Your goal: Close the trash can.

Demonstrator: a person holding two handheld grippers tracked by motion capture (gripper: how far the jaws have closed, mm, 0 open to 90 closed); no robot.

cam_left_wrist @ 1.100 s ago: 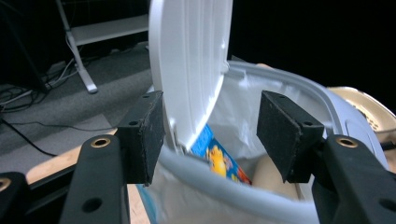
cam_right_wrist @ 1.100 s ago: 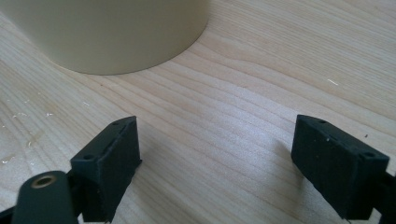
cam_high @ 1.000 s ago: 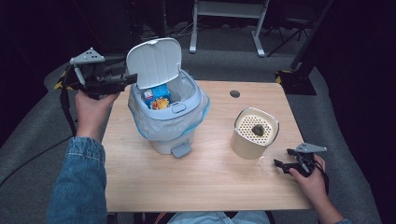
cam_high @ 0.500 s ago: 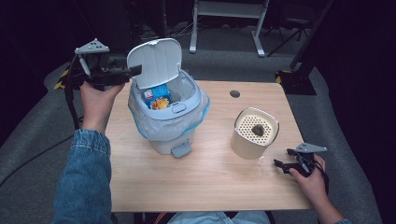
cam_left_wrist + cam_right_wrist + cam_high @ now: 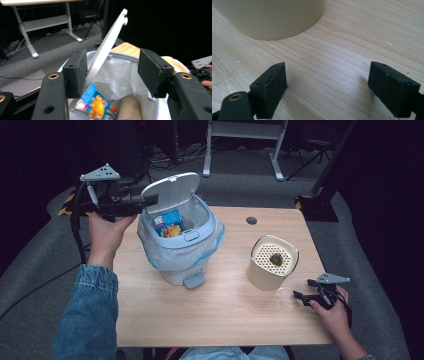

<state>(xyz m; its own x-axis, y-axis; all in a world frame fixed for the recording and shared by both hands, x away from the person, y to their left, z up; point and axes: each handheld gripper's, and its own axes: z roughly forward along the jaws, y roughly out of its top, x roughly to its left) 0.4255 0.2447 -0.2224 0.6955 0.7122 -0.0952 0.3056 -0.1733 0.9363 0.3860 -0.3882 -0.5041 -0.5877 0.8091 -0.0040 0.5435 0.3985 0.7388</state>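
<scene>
A pale blue pedal bin (image 5: 180, 257) with a plastic liner stands left of the table's middle, its white lid (image 5: 170, 195) raised. A colourful snack packet (image 5: 167, 226) lies inside. My left gripper (image 5: 152, 199) is held level at the lid's left edge. In the left gripper view the left gripper (image 5: 112, 72) is open, and the lid (image 5: 110, 42) stands edge-on between the jaws, close against the left pad (image 5: 77, 75). Below lie the snack packet (image 5: 100, 105) and a cardboard tube (image 5: 130, 108). My right gripper (image 5: 305, 291) rests open on the table (image 5: 230, 320).
A beige canister (image 5: 272, 262) with a perforated top and a dark lump on it stands right of the bin; its base (image 5: 272, 17) is just ahead of my right gripper (image 5: 328, 82). A round hole (image 5: 251, 220) sits in the table's far side. Desk legs and cables stand behind.
My left gripper has shifted slightly up and to the right, closer in on the raised lid. The right hand and the canister have not moved.
</scene>
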